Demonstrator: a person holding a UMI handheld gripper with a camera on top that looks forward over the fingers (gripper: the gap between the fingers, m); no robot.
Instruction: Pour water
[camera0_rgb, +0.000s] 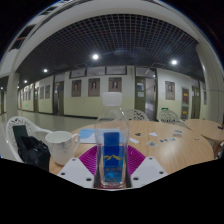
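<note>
A clear plastic water bottle with a blue label stands upright between my two fingers. Both magenta pads press against its sides, so my gripper is shut on it. The bottle appears lifted a little above the wooden table. A white cup stands on the table just to the left of the bottle, its open mouth showing.
A black bag lies on a white chair at the left. Small items lie on the table to the right. More tables and chairs stand behind, in a large hall with framed pictures on the far wall.
</note>
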